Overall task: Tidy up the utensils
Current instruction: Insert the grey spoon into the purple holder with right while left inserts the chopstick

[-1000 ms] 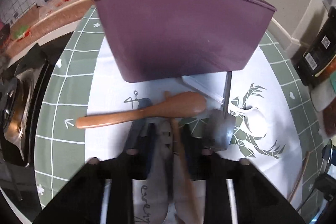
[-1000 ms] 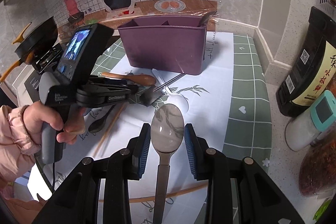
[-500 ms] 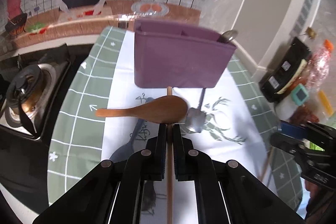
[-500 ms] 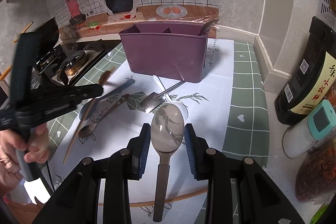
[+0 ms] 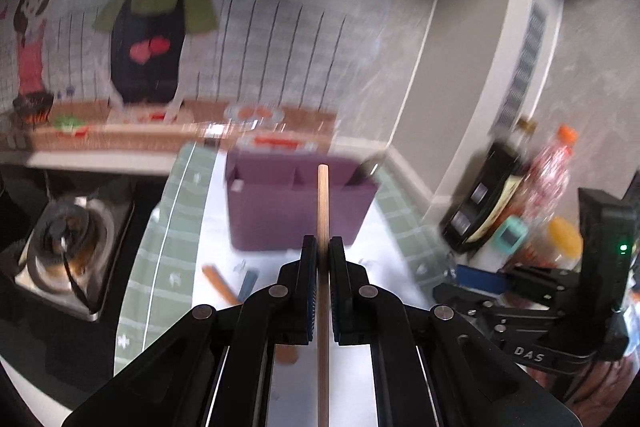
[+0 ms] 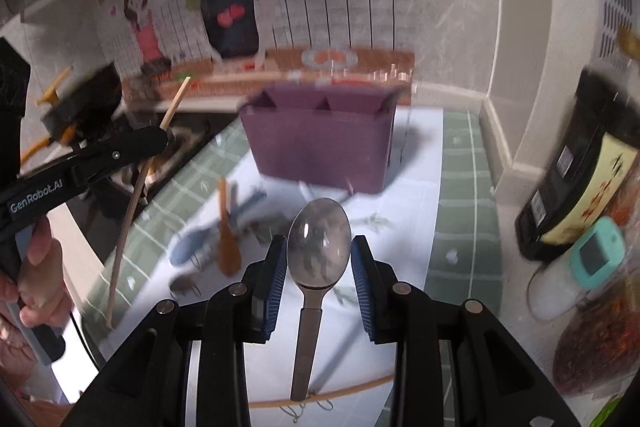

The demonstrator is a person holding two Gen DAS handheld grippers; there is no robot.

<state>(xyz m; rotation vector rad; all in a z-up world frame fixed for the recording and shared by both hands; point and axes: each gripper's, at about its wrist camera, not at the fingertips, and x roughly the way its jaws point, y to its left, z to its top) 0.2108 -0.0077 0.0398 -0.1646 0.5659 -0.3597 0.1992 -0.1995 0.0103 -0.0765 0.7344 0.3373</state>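
My left gripper [image 5: 322, 251] is shut on a wooden chopstick [image 5: 322, 203], held up above the mat and pointing at the purple utensil caddy [image 5: 296, 215]. The left gripper and chopstick [image 6: 136, 187] also show at the left of the right wrist view. My right gripper [image 6: 319, 255] is shut on a metal spoon [image 6: 318, 247] by its bowl, lifted above the mat, with the caddy [image 6: 320, 151] beyond it. A wooden spoon [image 6: 226, 247], a blue spoon [image 6: 192, 247] and a dark spoon [image 6: 184, 285] lie on the white mat. Another chopstick [image 6: 340, 393] lies near the front.
A gas stove [image 5: 64, 251] sits at the left. A dark sauce bottle [image 6: 580, 179], a white shaker with a teal cap [image 6: 576, 267] and other jars stand at the right by the wall. The green checked mat [image 6: 464, 227] borders the white one.
My left gripper closed on the chopstick and lifted it up from the mat, away from the caddy. My right gripper rose a little with the spoon. Both views are blurred by motion.
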